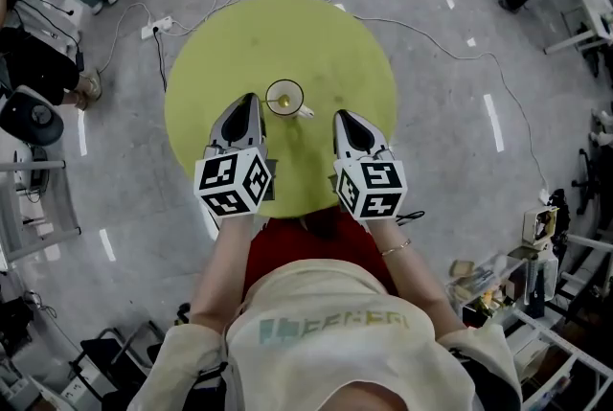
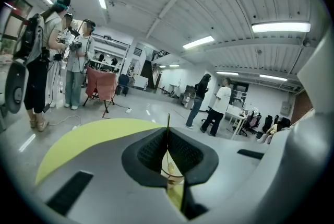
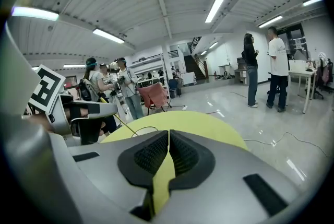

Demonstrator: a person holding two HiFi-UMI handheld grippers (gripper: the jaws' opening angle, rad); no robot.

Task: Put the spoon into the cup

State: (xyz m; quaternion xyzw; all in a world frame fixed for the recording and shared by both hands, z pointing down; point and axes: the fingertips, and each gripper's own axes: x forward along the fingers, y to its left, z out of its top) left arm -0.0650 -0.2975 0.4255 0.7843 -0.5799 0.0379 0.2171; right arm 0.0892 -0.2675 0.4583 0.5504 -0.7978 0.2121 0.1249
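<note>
A clear glass cup (image 1: 284, 98) stands near the middle of the round yellow-green table (image 1: 326, 45). A thin gold spoon (image 3: 122, 124) leans in it, bowl down inside the cup (image 2: 172, 176). Its handle (image 2: 168, 119) rises along the seam of my left gripper (image 2: 168, 131), which is shut on it. In the head view the left gripper (image 1: 253, 101) has its tip just left of the cup's rim. My right gripper (image 1: 342, 117) hovers to the right of the cup, a little apart from it. Its jaws are shut with nothing between them (image 3: 168, 137).
The table's near edge runs under both grippers, against the person's red lap (image 1: 316, 241). Cables and a power strip (image 1: 156, 26) lie on the grey floor around the table. Several people (image 2: 214, 105) stand far off, and a chair draped in red cloth (image 2: 100, 87) is beyond the table.
</note>
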